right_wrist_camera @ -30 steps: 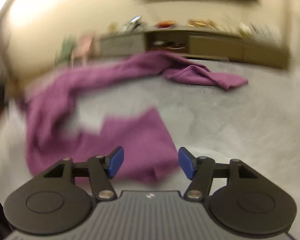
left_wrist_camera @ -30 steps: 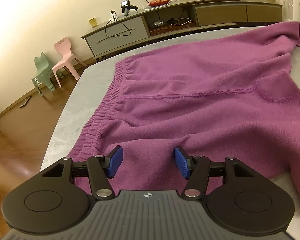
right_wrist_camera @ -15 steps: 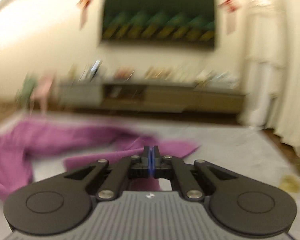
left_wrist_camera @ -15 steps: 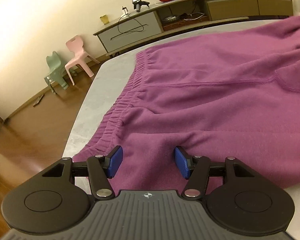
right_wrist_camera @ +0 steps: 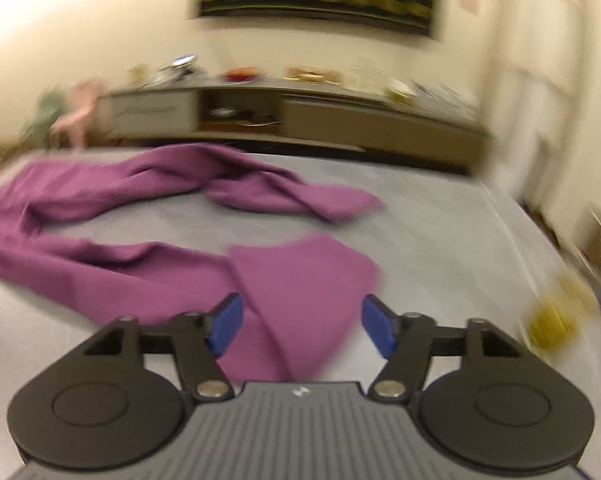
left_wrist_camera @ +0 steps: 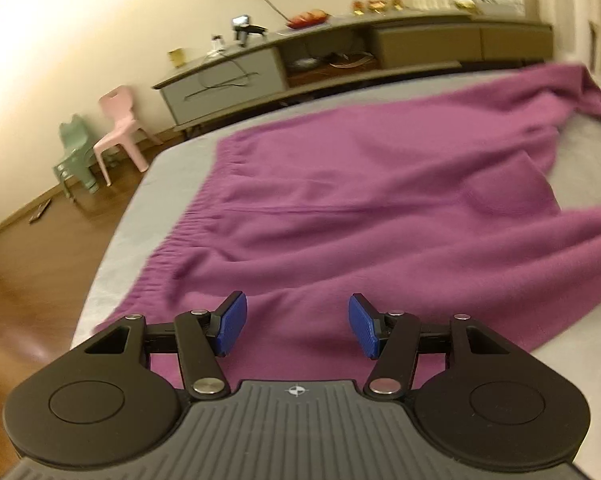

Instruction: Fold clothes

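Purple fleece trousers with an elastic waistband (left_wrist_camera: 380,208) lie spread on the grey table top (left_wrist_camera: 168,172), waistband toward the left edge, the two legs running off right. Far leg is bunched and twisted (right_wrist_camera: 260,188); near leg ends in a flat cuff (right_wrist_camera: 300,280) right in front of our right gripper (right_wrist_camera: 300,328).

Left gripper (left_wrist_camera: 296,326) hovers over the near waist corner, jaws apart, nothing between the pads. Right gripper jaws also apart, straddling the near cuff, not gripping. Right view is motion-blurred, so contact with the cloth can't be confirmed.

The trousers aren't folded as they lie: single spread layer, legs splayed.

How we do the grab well, as a judgement:
- pinch both layers at waist corner and cuff, not just the top ply
- bite at the hem or elastic, where fleece is thickest and slips least
- keep tension between the two grippers so the leg carries over flat
- the far leg likely needs straightening, or the fold traps its twist
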`<state>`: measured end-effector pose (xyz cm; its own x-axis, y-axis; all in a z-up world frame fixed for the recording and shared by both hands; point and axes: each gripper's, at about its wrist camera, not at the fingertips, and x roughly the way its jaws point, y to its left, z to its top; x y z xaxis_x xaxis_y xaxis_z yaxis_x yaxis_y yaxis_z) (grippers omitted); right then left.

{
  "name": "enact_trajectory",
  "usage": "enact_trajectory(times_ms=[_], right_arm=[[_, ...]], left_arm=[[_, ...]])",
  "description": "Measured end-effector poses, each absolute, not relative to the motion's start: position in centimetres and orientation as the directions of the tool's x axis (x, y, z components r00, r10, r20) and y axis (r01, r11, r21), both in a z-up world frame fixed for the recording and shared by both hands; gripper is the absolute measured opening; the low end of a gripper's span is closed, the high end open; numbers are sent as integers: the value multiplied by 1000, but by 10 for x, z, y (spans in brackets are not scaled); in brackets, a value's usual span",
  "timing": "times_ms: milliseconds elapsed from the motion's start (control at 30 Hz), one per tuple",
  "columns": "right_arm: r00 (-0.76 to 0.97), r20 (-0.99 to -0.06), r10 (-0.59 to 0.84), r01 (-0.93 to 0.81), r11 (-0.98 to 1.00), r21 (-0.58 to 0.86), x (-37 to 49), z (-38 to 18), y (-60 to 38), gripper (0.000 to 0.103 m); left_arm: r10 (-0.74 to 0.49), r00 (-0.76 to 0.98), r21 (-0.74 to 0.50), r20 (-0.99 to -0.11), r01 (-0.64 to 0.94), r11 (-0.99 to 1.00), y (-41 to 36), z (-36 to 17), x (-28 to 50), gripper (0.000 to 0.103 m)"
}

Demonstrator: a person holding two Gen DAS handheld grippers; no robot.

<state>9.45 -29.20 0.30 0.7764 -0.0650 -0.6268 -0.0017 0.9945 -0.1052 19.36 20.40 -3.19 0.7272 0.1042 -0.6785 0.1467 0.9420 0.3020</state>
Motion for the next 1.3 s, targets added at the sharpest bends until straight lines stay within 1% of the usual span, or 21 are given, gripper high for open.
enact_trajectory(times_ms=[67,100,167,200,233,367,467,500,533,567,633,700,767,867,933,1000,1100,1200,1233,1267,1300], right_arm=[[737,-674,-59,-32,992,-122,122,-9,-288,66],[716,-696,-57,-47,990,-129,135,-15,-286,57],[672,-739,-54,-79,987,-143,162,-26,-282,25],[649,-759,-53,-95,984,-149,176,-32,-280,4],[655,-752,-74,-73,984,-160,181,-30,-286,1],[733,-649,-204,186,978,-97,148,17,-345,1],[695,-650,-307,364,930,-50,106,22,-391,4],[676,-651,-345,414,909,-51,95,21,-400,13],[657,-647,-387,457,887,-66,86,18,-405,27],[637,-642,-427,498,863,-80,78,16,-409,34],[680,-577,-453,496,863,-94,70,21,-391,37],[752,-563,-343,346,932,-106,83,25,-348,41],[777,-613,-142,102,990,-100,109,23,-296,41],[725,-680,108,-184,982,-40,155,5,-222,39],[664,-722,194,-284,959,-3,192,-11,-182,37],[613,-763,205,-284,958,29,228,-26,-162,32],[644,-751,142,-214,977,0,266,-35,-157,33],[604,-757,252,-188,967,172,270,-21,-186,33],[619,-727,296,-181,955,234,263,-15,-200,40],[651,-699,296,-147,953,266,256,-9,-220,47],[694,-673,258,-90,958,274,250,-1,-245,62]], left_arm=[[106,719,317,-687,166,934,198,-39,196,61],[102,718,313,-688,168,935,200,-40,196,61],[96,717,306,-691,169,937,205,-42,196,62],[103,714,308,-692,164,937,210,-42,197,63],[109,712,310,-694,158,937,216,-42,197,63],[175,701,350,-692,113,930,239,-41,204,63],[210,693,360,-689,75,930,247,-35,205,60],[210,703,361,-679,71,930,245,-30,203,60],[183,727,343,-662,77,936,240,-22,198,60],[150,750,320,-644,86,944,235,-14,194,60],[59,778,257,-625,134,957,219,-5,188,60],[-23,770,219,-638,210,953,195,-8,188,60],[-74,749,221,-658,286,933,168,-17,188,60],[-83,730,266,-678,349,898,141,-32,187,60],[-68,722,297,-689,366,882,136,-41,185,62],[-56,717,309,-695,368,877,141,-44,185,63],[-20,712,321,-701,342,883,155,-44,185,64],[17,715,361,-699,332,871,167,-41,185,63],[14,719,360,-695,332,872,172,-38,184,63],[11,730,362,-683,326,873,177,-34,183,63],[15,747,368,-665,310,877,183,-30,185,63]])
